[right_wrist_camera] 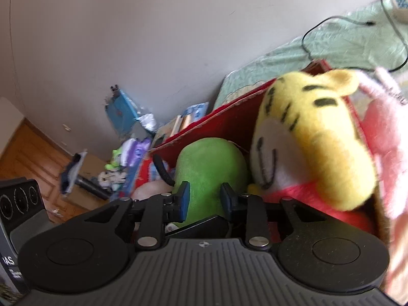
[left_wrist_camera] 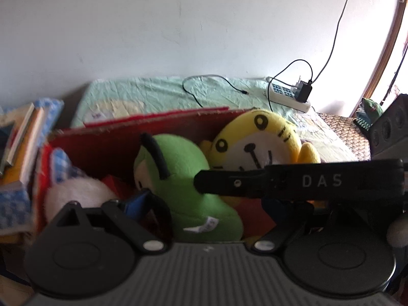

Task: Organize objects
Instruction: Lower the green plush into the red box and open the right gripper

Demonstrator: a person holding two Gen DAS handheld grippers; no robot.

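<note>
Toys are being packed into a red cardboard box [left_wrist_camera: 107, 137] standing on a bed [left_wrist_camera: 142, 94]. A green plush [right_wrist_camera: 211, 170] and a yellow tiger plush [right_wrist_camera: 316, 137] are lying inside it. The right tongs [right_wrist_camera: 204, 199] are hovering released, straddling the green plush. The left tongs [left_wrist_camera: 204, 204] are too obscured to judge. Next, the right tongs would probably need to close on or press down the green plush.

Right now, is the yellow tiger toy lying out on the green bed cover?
No, the yellow tiger toy sits inside the red box beside the green plush.
</note>
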